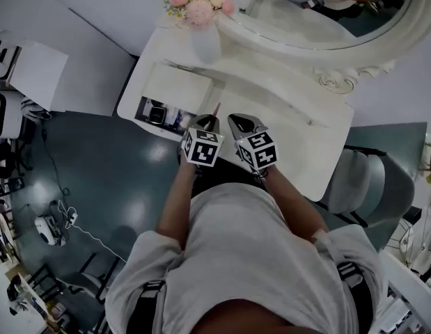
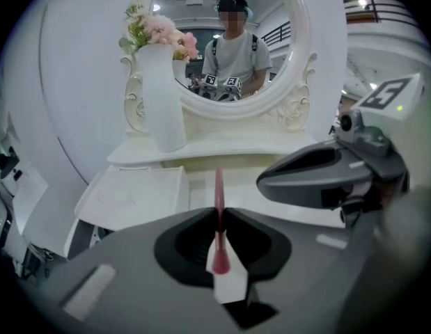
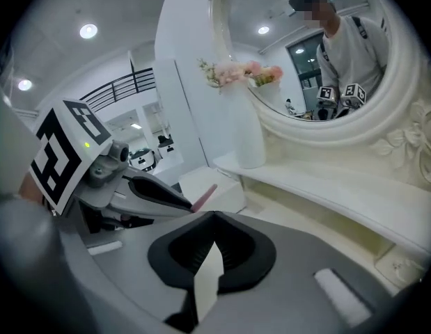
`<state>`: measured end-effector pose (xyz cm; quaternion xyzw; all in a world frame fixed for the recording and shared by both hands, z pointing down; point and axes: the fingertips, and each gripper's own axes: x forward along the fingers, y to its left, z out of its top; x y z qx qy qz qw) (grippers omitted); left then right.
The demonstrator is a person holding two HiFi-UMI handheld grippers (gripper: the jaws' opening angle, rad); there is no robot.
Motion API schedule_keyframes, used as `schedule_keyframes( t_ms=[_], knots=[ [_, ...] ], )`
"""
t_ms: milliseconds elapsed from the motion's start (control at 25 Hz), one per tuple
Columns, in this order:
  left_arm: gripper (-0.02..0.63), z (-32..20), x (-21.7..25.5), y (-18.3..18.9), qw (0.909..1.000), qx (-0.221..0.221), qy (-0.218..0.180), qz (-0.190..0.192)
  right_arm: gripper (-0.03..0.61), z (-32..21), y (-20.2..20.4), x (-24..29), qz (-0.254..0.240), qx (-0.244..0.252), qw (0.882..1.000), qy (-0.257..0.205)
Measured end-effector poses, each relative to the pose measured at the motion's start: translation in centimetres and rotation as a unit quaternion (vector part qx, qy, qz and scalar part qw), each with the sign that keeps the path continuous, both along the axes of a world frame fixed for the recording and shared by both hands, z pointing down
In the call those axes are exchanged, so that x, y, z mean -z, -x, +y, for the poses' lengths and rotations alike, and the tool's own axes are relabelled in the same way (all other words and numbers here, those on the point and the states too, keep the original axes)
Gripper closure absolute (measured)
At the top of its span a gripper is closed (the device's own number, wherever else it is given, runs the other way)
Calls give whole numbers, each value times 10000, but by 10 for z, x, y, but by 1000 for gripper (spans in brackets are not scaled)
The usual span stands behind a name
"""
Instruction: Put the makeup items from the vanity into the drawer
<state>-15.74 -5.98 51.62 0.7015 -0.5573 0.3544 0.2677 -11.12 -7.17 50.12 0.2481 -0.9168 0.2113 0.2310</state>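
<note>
L hand-held gripper [image 2: 219,213]: jaws nearly closed, clamped on a thin pink makeup stick [image 2: 218,186]. The stick pokes out past the jaw tips, centre frame in the left gripper view. R hand-held gripper [image 3: 214,218]: fully closed, nothing btwn jaws. In head view you've got both side by side at frame centre, by the front edge of the white surface [image 1: 299,138]. Open drawer [image 1: 142,110] w/ items inside is left of centre, just left of the L one.
</note>
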Motion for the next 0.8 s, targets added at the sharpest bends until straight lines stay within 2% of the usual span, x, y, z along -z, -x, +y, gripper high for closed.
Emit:
schedule_keyframes(
  t_ms=[160, 280, 520, 680, 800],
  knots=[
    [568, 9, 7, 24, 9991, 381, -172, 74, 580, 9, 22, 0, 19, 322, 9995, -71],
    [568, 17, 12, 44, 9981, 557, -257, -23, 580, 17, 40, 0, -2, 524, 9986, -111],
    [568, 36, 15, 85, 9961, 859, -167, -114, 580, 30, 79, 4, -6, 931, 9956, -99],
    [568, 39, 16, 106, 9958, 879, -167, -213, 580, 31, 99, 4, -13, 991, 9950, -83],
    [568, 40, 14, 116, 9980, 543, -71, -325, 580, 31, 110, 5, -10, 947, 9955, -38]
  ],
)
